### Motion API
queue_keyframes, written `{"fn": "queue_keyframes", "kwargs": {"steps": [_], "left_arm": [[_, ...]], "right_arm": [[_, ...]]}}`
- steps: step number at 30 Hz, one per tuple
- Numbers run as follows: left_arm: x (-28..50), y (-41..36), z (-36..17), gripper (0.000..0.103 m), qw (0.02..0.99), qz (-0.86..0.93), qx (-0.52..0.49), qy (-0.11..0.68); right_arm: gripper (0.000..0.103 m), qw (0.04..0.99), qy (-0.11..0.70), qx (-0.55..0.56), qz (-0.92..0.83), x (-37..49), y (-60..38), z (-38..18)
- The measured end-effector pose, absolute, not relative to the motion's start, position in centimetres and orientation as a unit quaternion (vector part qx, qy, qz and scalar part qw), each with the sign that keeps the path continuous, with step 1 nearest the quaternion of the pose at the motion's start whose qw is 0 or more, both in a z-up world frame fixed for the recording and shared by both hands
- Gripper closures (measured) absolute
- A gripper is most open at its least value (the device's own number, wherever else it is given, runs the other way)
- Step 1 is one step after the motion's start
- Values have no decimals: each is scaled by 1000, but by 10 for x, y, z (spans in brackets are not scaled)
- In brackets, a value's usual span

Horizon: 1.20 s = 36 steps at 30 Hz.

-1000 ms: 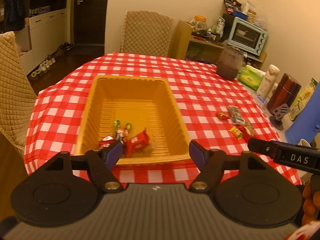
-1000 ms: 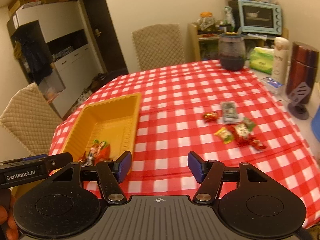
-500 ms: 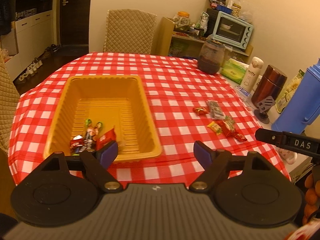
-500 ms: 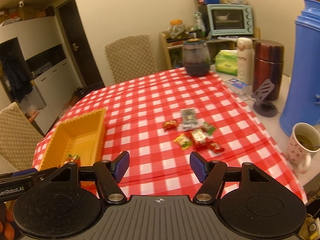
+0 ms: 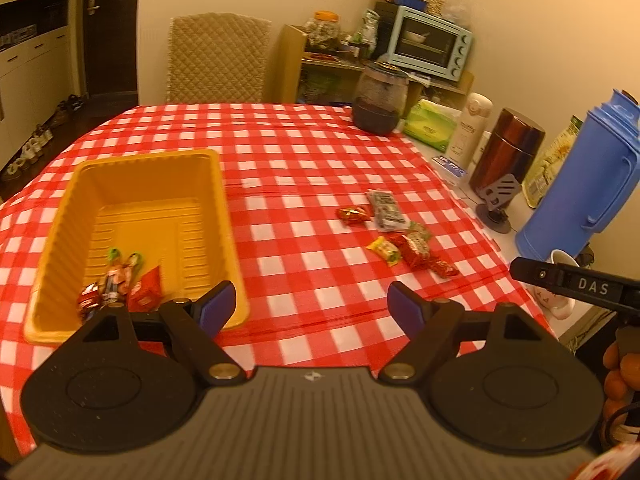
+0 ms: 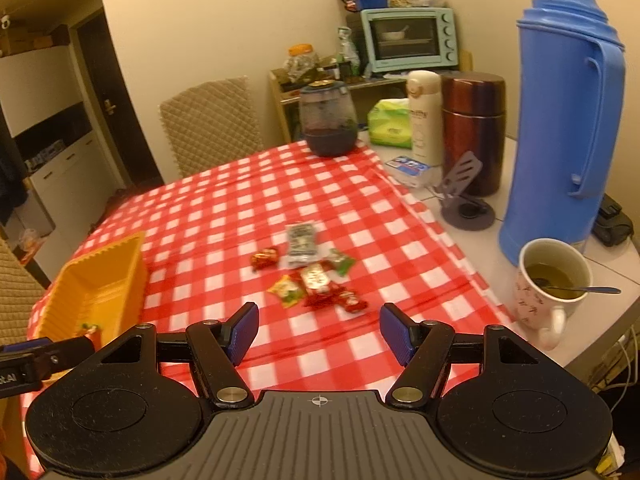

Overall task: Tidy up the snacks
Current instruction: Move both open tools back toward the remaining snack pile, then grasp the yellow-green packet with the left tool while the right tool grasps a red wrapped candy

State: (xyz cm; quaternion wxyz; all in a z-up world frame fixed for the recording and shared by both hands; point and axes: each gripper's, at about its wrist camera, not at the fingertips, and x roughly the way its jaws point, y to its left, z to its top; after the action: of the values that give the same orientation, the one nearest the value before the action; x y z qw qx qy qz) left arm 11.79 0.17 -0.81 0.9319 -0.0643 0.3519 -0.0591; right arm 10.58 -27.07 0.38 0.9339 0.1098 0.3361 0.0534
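Note:
A yellow plastic bin (image 5: 140, 184) (image 6: 120, 256) sits on the red checked tablecloth (image 5: 304, 168), with several wrapped snacks (image 5: 120, 284) lying in its near end. A loose cluster of snack packets (image 5: 400, 236) (image 6: 312, 276) lies on the cloth to the right of the bin: a grey packet (image 6: 301, 240), a small red candy (image 6: 264, 258), a yellow-green one (image 6: 286, 290) and red wrappers. My left gripper (image 5: 312, 306) hangs open near the bin's right corner, empty. Just short of the cluster, my right gripper (image 6: 318, 330) is open with nothing between its fingers.
Along the table's right edge stand a tall blue thermos (image 6: 568, 120), a mug of tea with a spoon (image 6: 552, 284), a brown canister (image 6: 472, 128), a white bottle (image 6: 424, 116), a phone stand (image 6: 464, 196) and a dark jar (image 6: 328, 120). A quilted chair (image 5: 218, 60) is at the far side.
Both grippers have swung to the right, away from the bin and toward the loose snack cluster. The thermos and mug have come into the right wrist view. Both stay open and empty.

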Motion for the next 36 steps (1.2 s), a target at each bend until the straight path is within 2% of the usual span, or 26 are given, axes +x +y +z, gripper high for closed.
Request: {"fn": "queue_keyframes", "kwargs": {"steps": [19, 23, 31, 36], "left_arm": [[203, -52, -52, 22, 917, -99, -52, 383], [219, -57, -61, 22, 914, -101, -56, 388], [243, -61, -80, 22, 909, -103, -60, 399], [251, -63, -90, 22, 906, -104, -61, 405]], "right_arm": [[37, 919, 377, 83, 77, 185, -292, -62], [50, 917, 384, 65, 90, 205, -287, -75], [61, 906, 406, 32, 116, 233, -276, -103], [75, 904, 411, 19, 120, 239, -273, -114]]}}
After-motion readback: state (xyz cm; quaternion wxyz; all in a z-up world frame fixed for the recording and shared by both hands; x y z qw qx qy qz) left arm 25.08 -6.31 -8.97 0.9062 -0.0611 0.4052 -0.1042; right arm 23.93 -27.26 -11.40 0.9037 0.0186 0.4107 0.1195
